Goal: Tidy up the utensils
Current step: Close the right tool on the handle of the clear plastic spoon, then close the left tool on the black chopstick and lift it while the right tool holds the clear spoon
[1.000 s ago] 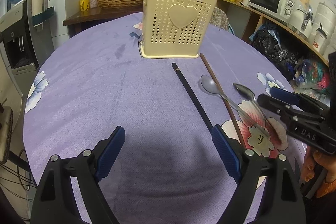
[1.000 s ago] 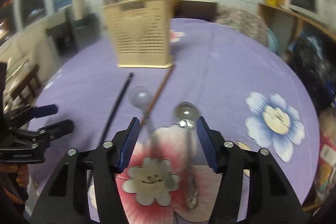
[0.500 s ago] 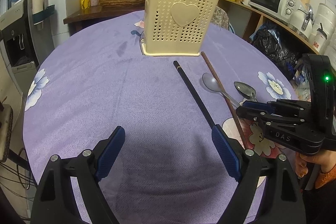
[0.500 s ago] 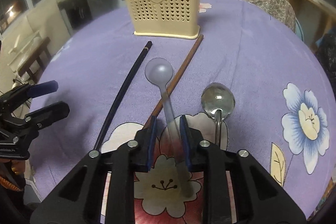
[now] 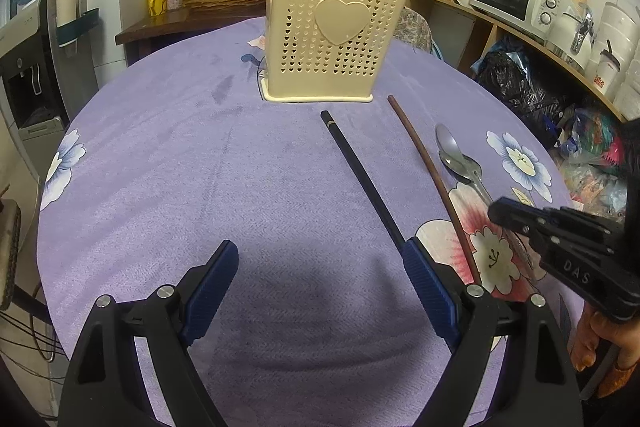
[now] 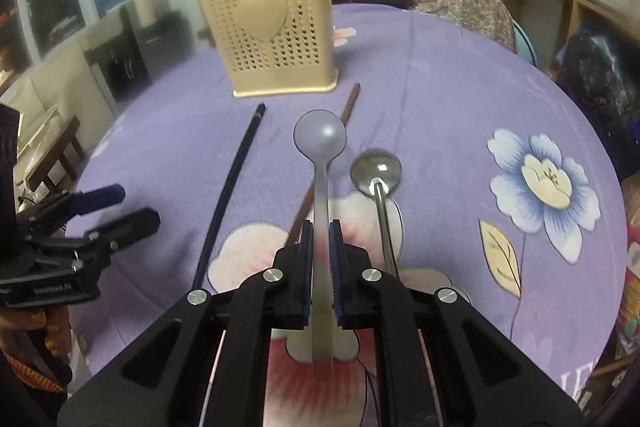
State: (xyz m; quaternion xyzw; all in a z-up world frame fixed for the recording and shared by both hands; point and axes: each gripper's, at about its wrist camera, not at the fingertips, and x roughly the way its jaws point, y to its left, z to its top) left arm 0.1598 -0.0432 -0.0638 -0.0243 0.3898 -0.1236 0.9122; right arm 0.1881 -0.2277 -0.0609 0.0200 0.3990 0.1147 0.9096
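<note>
Spoon handle pinched in right claw, tail blurred; left claw agape, empty.

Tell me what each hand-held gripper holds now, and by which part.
The right hand-held gripper holds the pale spoon by its handle. The left hand-held gripper holds nothing.

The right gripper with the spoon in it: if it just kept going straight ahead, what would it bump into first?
Probably the cream utensil basket. The right gripper, shut on the pale spoon, points just right of the basket's middle, and the tablecloth between looks free. Depth is hard to judge.
</note>
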